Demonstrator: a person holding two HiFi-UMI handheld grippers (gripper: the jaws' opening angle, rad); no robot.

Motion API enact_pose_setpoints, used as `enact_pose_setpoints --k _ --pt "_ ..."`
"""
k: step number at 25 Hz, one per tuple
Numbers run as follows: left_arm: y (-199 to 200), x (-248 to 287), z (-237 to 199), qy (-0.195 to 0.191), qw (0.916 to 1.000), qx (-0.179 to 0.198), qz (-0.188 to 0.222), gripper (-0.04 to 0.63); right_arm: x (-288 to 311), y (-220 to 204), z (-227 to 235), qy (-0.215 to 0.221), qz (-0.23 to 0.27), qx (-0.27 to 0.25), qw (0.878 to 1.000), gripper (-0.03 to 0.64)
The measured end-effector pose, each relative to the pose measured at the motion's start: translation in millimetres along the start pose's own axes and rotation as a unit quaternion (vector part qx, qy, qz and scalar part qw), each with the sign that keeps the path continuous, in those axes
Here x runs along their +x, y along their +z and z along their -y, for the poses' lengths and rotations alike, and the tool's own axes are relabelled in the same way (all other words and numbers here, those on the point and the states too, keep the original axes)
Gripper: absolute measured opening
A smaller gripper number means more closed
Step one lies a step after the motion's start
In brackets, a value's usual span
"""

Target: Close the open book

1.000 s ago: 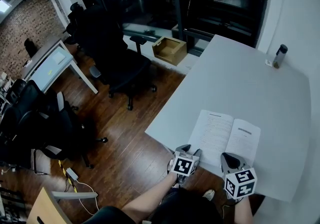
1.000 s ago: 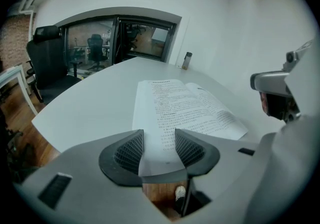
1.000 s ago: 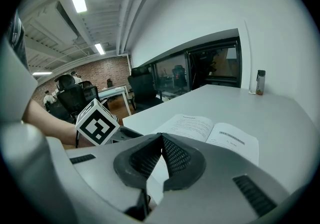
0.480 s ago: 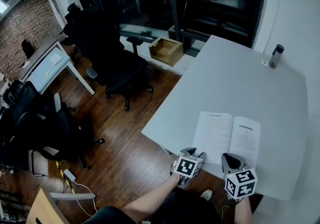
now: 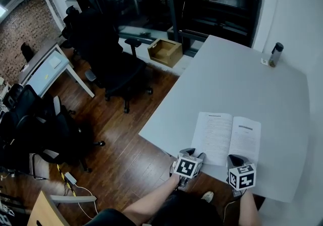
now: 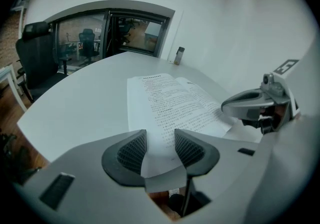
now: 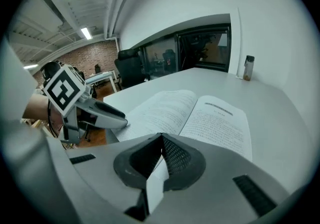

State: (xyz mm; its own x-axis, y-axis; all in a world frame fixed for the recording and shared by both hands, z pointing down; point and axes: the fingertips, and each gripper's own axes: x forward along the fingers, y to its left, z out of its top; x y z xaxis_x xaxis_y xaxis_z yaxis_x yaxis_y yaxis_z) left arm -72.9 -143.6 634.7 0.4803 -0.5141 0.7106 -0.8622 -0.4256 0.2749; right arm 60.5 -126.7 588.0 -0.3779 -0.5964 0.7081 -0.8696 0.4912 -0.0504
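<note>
The open book (image 5: 228,136) lies flat near the front edge of the white table (image 5: 237,81), both printed pages facing up. My left gripper (image 5: 195,156) is at the near corner of the left page (image 6: 165,103). It is open, and the page edge shows through the gap between its pads without being pinched. My right gripper (image 5: 235,160) hovers low at the near edge of the right page (image 7: 217,120), its pads meeting at the tips, nothing visibly between them. Each gripper shows in the other's view: the right gripper (image 6: 226,107) and the left gripper (image 7: 122,120).
A dark bottle (image 5: 275,53) stands at the table's far right corner. Left of the table there is wooden floor with black office chairs (image 5: 108,63) and an open cardboard box (image 5: 165,51). The table's front edge runs just beneath both grippers.
My right gripper has sunk toward the table at the book's near edge. The left gripper has barely shifted, and the book lies as before.
</note>
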Motion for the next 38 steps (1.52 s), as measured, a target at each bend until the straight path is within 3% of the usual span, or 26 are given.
enact_pose_setpoints --k 3,10,18,19,20,21,24,27,31,38 --pt "7 0 10 -0.009 0.9999 0.001 0.009 0.176 12 -21 -2 0.012 -0.028 0.003 1.000 0.005" --pt "7 9 15 -0.004 0.9999 -0.016 0.003 0.176 17 -31 5 0.023 -0.034 0.011 0.999 0.005" --pt "13 17 33 -0.022 0.9997 -0.004 0.000 0.169 13 -36 3 0.033 -0.028 0.025 0.999 0.003" --pt "14 18 38 -0.025 0.9997 -0.001 0.003 0.114 13 -37 1 0.038 -0.028 0.023 0.999 0.003" --pt "17 21 41 -0.021 0.9997 0.004 0.012 0.010 13 -37 -2 0.043 -0.028 0.021 0.998 0.003" --pt "20 24 44 -0.015 0.9996 0.009 0.020 0.005 13 -37 -5 0.045 -0.029 0.018 0.998 0.003" --pt "21 31 54 -0.014 0.9997 0.010 0.014 0.005 13 -38 -8 0.047 -0.027 0.018 0.998 0.003" --pt "25 32 69 -0.042 0.9990 0.009 0.017 0.005 12 -39 -10 0.052 -0.026 0.015 0.998 0.003" --pt "37 37 92 -0.056 0.9972 0.036 0.033 0.005 8 -38 -11 0.052 -0.018 0.005 0.998 0.005" --pt "42 39 112 -0.089 0.9940 0.049 0.040 0.006 -10 -38 8 0.028 0.000 0.010 1.000 0.005"
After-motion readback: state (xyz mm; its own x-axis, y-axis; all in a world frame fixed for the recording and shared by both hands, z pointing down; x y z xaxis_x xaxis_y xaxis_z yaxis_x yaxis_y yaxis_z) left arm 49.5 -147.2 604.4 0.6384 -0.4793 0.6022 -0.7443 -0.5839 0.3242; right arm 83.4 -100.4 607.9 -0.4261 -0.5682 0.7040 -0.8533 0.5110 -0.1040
